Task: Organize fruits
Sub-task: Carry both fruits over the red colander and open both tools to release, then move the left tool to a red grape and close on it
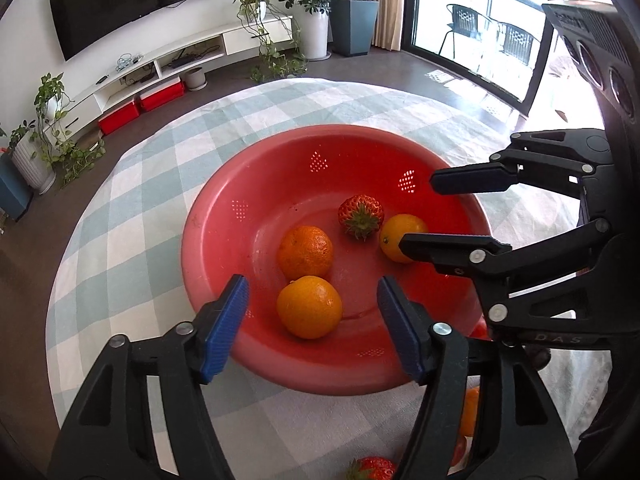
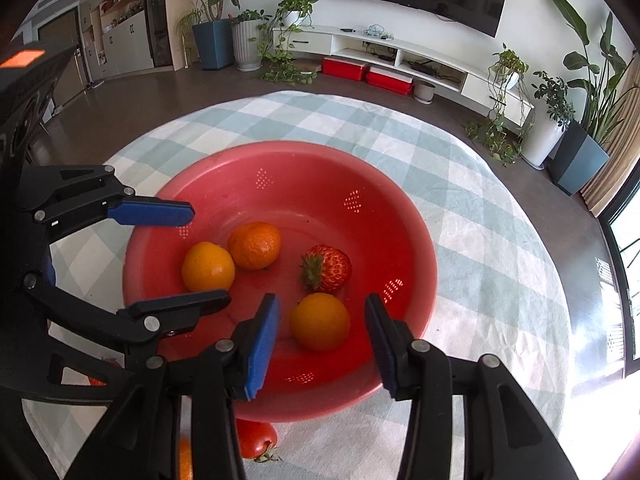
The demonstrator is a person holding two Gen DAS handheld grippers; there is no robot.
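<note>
The red perforated bowl (image 1: pixel 224 240) sits on the checked tablecloth (image 1: pixel 132 184) and holds 3 oranges and 1 strawberry (image 1: pixel 361 216). The left gripper (image 1: pixel 312 312) hangs spread apart over the bowl's near side, flanking an orange (image 1: pixel 309 306) without touching it. The right gripper (image 2: pixel 322 332) is likewise spread around another orange (image 2: pixel 320 321), grasping nothing. Beside the bowl lie a tomato (image 2: pixel 256 440), a second strawberry (image 1: pixel 372 469) and, probably, another orange (image 1: pixel 470 410), mostly hidden.

checked tablecloth (image 1: pixel 132 216), wall television (image 1: pixel 132 0), potted plants (image 2: pixel 248 40), red boxes (image 2: pixel 366 72)
</note>
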